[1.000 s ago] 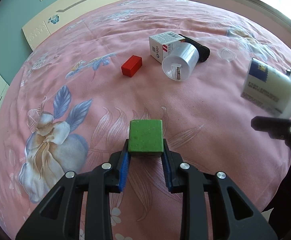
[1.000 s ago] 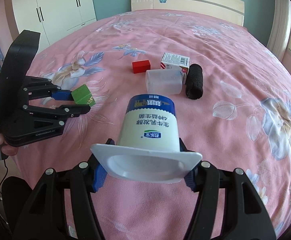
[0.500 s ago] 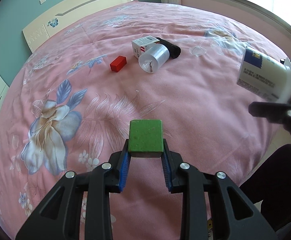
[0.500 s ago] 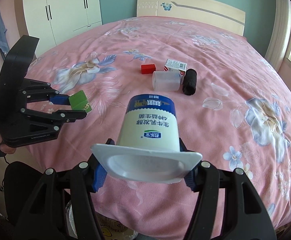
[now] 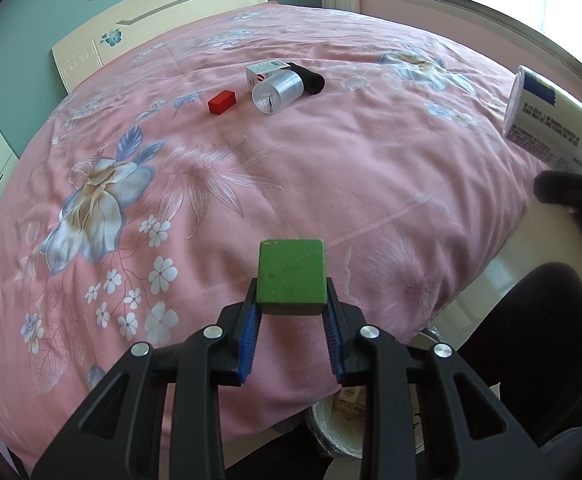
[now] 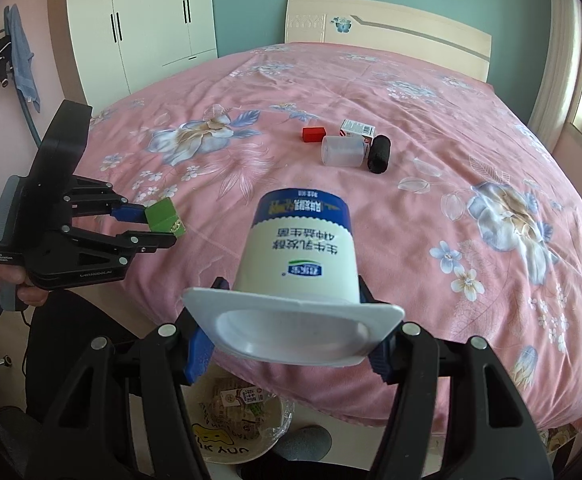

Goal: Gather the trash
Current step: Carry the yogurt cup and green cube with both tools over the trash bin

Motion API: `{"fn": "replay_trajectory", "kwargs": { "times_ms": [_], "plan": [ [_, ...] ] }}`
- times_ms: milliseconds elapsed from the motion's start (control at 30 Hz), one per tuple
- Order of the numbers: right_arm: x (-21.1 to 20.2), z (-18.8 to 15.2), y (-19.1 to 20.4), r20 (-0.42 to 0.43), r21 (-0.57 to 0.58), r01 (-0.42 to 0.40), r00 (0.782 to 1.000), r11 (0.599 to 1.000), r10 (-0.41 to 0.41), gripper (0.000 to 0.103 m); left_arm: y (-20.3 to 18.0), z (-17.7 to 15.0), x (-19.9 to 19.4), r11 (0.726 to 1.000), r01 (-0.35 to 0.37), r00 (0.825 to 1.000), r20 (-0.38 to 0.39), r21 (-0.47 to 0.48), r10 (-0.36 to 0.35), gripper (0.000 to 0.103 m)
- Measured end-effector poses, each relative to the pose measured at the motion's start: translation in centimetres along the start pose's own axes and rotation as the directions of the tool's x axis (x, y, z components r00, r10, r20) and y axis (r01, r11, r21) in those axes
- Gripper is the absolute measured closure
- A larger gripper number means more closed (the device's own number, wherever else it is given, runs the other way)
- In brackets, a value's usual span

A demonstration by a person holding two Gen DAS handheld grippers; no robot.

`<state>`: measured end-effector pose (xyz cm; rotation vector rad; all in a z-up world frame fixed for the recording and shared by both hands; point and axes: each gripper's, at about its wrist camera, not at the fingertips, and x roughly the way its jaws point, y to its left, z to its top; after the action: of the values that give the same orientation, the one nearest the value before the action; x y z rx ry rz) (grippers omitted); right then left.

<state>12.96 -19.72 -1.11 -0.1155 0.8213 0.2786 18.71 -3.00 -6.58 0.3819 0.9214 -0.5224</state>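
A pink floral bed (image 6: 431, 208) fills a teal-walled room with a white wardrobe (image 6: 143, 28). The left gripper (image 5: 291, 312) clamps a green block (image 5: 291, 278); the right gripper (image 6: 291, 340) clamps a Chinese-lettered yogurt cup (image 6: 299, 256) above the "YUU"-marked bin (image 6: 243, 432).

A green block (image 5: 291, 276) is held above the bed edge; a white yogurt cup (image 6: 297, 264) is held with its mouth toward the camera.

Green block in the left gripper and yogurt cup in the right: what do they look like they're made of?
Green block: likely painted wood or dense foam; matte, slightly speckled face, worn rounded corners. Yogurt cup: thin white plastic, smooth and slightly glossy, with a printed blue label and a moulded flat rim.
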Motion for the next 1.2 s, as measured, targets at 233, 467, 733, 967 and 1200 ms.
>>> {"fn": "replay_trajectory", "kwargs": {
  "times_ms": [233, 467, 733, 967, 1200],
  "plan": [
    [-1.9, -2.1, 0.7, -0.003, 0.009, -0.001, 1.000, 1.000, 0.002, 0.041, -1.7, -2.4, -0.7, 1.000, 0.013, 1.000, -0.005, -0.017, -0.013, 0.071],
    [-3.7, -3.5, 1.7, 0.000, -0.002, -0.015, 1.000, 1.000, 0.015, 0.041, -3.4, -4.8, -1.4, 0.998, 0.034, 0.999, -0.015, -0.045, -0.034, 0.071],
    [-4.3, -5.3, 3.2, -0.025, -0.025, -0.054, 0.998, 0.998, 0.053, 0.041, -5.0, -7.6, -1.8, 0.997, 0.050, 0.998, -0.041, -0.059, -0.052, 0.071],
    [-3.4, -7.8, 4.7, -0.079, -0.038, -0.083, 0.994, 0.996, 0.079, 0.041, -6.1, -10.0, -1.4, 0.995, 0.065, 0.994, -0.080, -0.072, -0.070, 0.071],
    [-2.0, -10.2, 6.4, -0.133, -0.040, -0.106, 0.986, 0.994, 0.100, 0.041, -7.3, -12.5, 0.1, 0.993, 0.088, 0.986, -0.135, -0.083, -0.099, 0.071]
  ]
}}
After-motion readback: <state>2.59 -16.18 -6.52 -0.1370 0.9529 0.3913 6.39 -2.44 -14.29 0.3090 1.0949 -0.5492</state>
